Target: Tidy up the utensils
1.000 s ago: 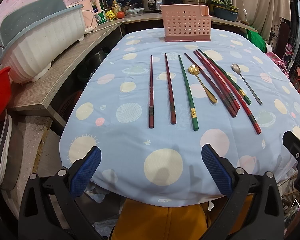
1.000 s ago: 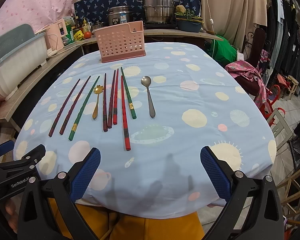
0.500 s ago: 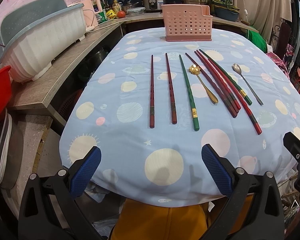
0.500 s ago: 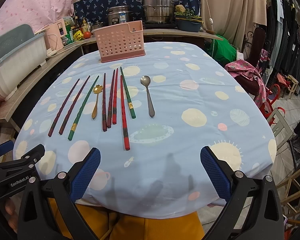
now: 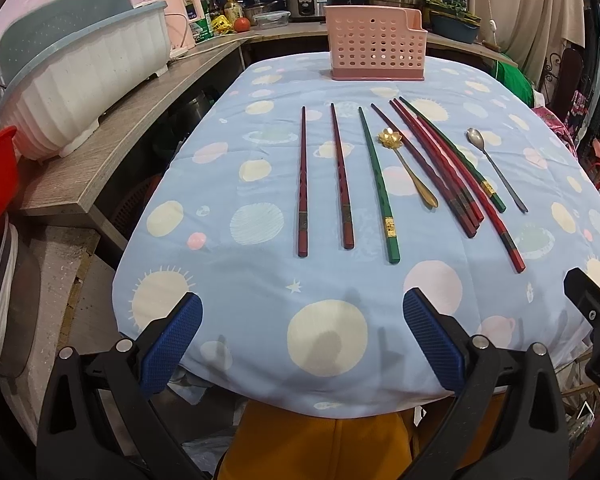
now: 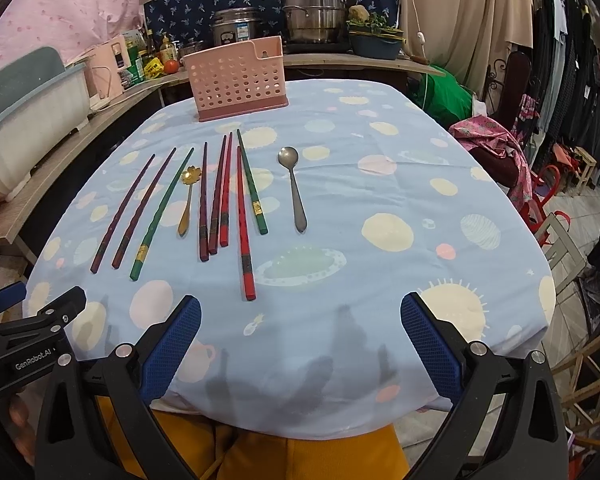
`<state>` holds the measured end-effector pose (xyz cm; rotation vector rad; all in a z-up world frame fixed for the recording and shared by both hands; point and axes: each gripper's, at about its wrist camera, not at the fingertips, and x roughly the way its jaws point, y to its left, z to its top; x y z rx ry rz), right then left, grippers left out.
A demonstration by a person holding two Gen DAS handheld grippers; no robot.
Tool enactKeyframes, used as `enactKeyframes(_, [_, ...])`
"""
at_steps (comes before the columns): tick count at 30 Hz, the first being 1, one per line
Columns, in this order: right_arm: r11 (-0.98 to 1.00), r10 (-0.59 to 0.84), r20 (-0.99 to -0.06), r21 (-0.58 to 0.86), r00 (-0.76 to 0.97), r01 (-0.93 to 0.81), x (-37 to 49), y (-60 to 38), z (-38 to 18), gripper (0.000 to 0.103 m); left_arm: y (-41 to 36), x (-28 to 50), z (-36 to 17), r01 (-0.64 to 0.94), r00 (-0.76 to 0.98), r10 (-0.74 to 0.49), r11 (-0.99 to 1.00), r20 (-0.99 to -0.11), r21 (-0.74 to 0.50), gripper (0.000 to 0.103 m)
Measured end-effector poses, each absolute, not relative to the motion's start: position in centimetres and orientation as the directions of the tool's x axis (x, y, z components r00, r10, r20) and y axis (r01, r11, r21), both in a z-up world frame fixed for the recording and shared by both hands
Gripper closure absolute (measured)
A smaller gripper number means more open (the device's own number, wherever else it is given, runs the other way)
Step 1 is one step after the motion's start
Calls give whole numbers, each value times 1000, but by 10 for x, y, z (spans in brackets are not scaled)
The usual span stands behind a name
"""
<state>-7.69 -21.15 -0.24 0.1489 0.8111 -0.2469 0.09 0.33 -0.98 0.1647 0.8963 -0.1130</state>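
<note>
Slim lacquered chopsticks (image 5: 382, 184), red, maroon and green with gilt bands, lie fanned mid-frame on the cloth-covered bench (image 5: 260, 280), between a flower-bowled gold spoon (image 5: 406, 168) and plain steel spoon (image 6: 293, 188). A perforated pink plastic holder (image 5: 374, 50) stands at upper centre. Left gripper (image 5: 300, 340) and right gripper (image 6: 300, 340) jaws gape, empty.

left claw (image 5: 302, 338) | black frame | blue textured pads (image 5: 172, 344) | silver screws

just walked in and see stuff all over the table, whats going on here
A person holds a two-finger tool in each hand, about to sort utensils. The left tool and right tool both hover open and empty at the table's near edge. Chopsticks, a gold spoon and a silver spoon lie in a row on the tablecloth. The pink holder at the far end looks empty.
</note>
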Motion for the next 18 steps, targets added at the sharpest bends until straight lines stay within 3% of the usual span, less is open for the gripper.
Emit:
enactKeyframes(16, [958, -164, -734, 42, 659, 285, -64, -220, -2, 7, 30, 33, -19, 91, 602, -15, 995, -798, 50, 7])
enactKeyframes(18, [958, -163, -732, 43, 661, 285, -60, -221, -2, 7, 34, 40, -21, 86, 598, -17, 995, -801, 43, 11])
